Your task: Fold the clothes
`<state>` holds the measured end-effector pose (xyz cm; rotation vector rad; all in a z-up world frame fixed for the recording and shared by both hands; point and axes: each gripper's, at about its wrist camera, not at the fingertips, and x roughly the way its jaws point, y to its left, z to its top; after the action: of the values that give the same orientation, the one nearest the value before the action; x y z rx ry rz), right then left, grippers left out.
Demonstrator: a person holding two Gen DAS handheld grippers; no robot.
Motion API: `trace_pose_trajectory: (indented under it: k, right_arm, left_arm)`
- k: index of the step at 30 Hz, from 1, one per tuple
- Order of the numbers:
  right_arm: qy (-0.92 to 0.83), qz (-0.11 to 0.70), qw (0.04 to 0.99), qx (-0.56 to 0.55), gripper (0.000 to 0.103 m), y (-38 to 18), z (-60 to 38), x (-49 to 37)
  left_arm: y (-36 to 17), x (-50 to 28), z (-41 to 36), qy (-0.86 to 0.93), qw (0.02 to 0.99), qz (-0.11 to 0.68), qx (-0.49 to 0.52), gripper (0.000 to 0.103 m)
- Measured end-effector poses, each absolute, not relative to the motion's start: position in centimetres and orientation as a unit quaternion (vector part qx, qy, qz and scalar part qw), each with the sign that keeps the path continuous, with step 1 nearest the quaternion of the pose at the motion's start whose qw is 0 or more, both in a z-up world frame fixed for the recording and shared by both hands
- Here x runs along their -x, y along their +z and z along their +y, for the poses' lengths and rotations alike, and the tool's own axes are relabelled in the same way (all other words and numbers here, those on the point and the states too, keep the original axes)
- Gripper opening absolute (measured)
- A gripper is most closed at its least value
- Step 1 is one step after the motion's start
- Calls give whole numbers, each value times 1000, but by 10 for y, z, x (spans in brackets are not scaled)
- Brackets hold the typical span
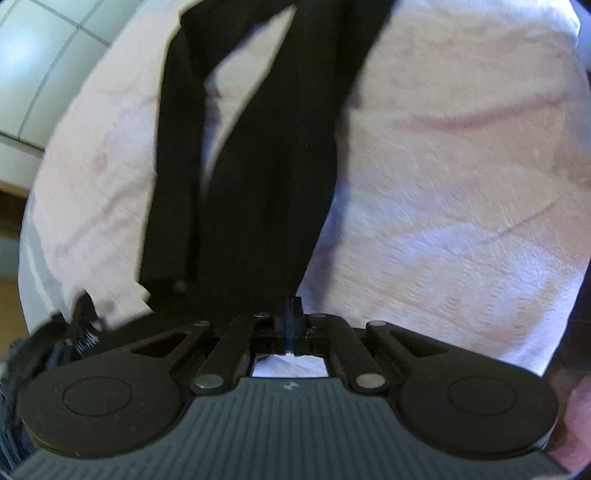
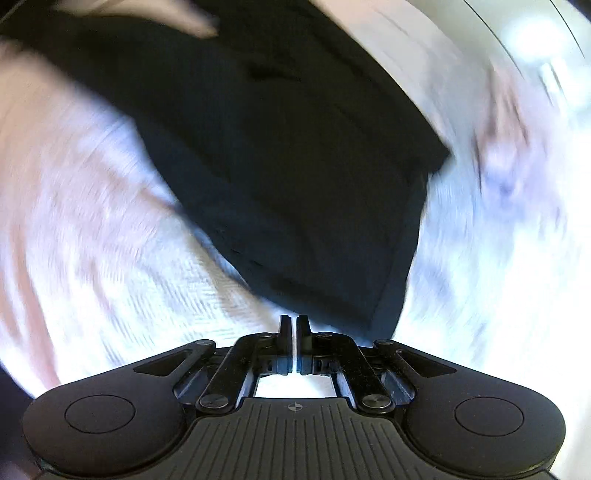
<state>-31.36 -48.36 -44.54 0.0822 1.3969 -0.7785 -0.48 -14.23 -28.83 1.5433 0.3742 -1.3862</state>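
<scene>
A black garment hangs stretched from my left gripper over a pale pink and white towel-covered surface. The left gripper is shut on the garment's edge, and a narrow strap or sleeve runs alongside. In the right wrist view the same black garment lies in a wide folded slab on the pale cloth. My right gripper is shut with nothing visibly between its fingers, just short of the garment's near edge. The right view is motion-blurred.
White floor tiles show at the upper left beyond the cloth's edge, with a wooden strip below them. A bright pale surface shows at the upper right of the right wrist view.
</scene>
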Motion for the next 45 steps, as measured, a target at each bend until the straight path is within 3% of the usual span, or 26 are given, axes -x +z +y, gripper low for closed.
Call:
trace_pose_trajectory:
  k: [2,4,5,6,7,10,15,19,20,21,22,23,24,25,26,32,35,38,40,42,45]
  right_arm:
    - [-382,597,695,-121,0,-447,-506,328]
    - [-416,547,697,-206,7,-444,-522,347]
    - [-432,519,694,-248,34,-443,-531,356]
    - [-454,486,690,-286,68,-442,-544,366]
    - [-471,445,688,-325,75,-443,-552,380]
    - [-500,340,668,-434,76,-455,-573,417]
    - [-522,192,616,-557,76,-497,-598,460]
    - [-522,134,606,-585,76,-516,-612,464]
    - [-523,123,604,-588,59,-519,-615,464]
    - [-526,123,595,-596,28,-519,-617,468]
    - [-528,123,585,-604,21,-519,-620,472]
    - [-530,123,576,-611,13,-519,-622,476]
    - [-528,129,582,-606,9,-510,-623,481]
    - [-525,135,587,-601,7,-501,-625,486]
    - [-523,140,593,-596,6,-492,-626,491]
    - [-518,179,631,-549,5,-438,-639,529]
    - [-524,224,639,-517,5,-438,-643,528]
    - [-524,266,625,-515,6,-453,-639,516]
    - [-527,300,630,-486,12,-451,-633,504]
    - [-533,335,633,-451,31,-447,-625,493]
    - [-534,397,639,-385,36,-435,-597,472]
  left_arm:
    - [-293,13,-145,-557,500,152,-645,7]
    - [-290,27,-151,-559,508,135,-641,15]
    - [-288,37,-154,-563,511,124,-638,23]
    - [-284,50,-159,-571,512,109,-632,37]
    - [-281,62,-165,-580,512,95,-627,41]
    - [-279,102,-192,-607,503,54,-613,45]
    - [-299,175,-244,-672,463,0,-578,66]
    - [-331,215,-276,-687,429,-55,-584,67]
    - [-339,221,-282,-685,424,-68,-588,67]
    - [-345,224,-286,-681,420,-82,-594,68]
    - [-352,225,-291,-676,417,-95,-600,67]
    - [-355,224,-296,-671,414,-98,-608,55]
    - [-355,224,-301,-666,411,-92,-616,18]
    - [-354,223,-304,-662,409,-86,-622,3]
    - [-348,224,-305,-664,408,-80,-622,2]
    - [-290,255,-268,-746,336,-64,-572,2]
    - [-295,270,-268,-745,349,-16,-569,2]
    - [-303,267,-269,-729,374,37,-572,16]
    - [-297,255,-259,-718,396,54,-569,25]
    - [-285,238,-245,-699,426,71,-570,32]
    - [-275,196,-215,-645,482,95,-586,43]
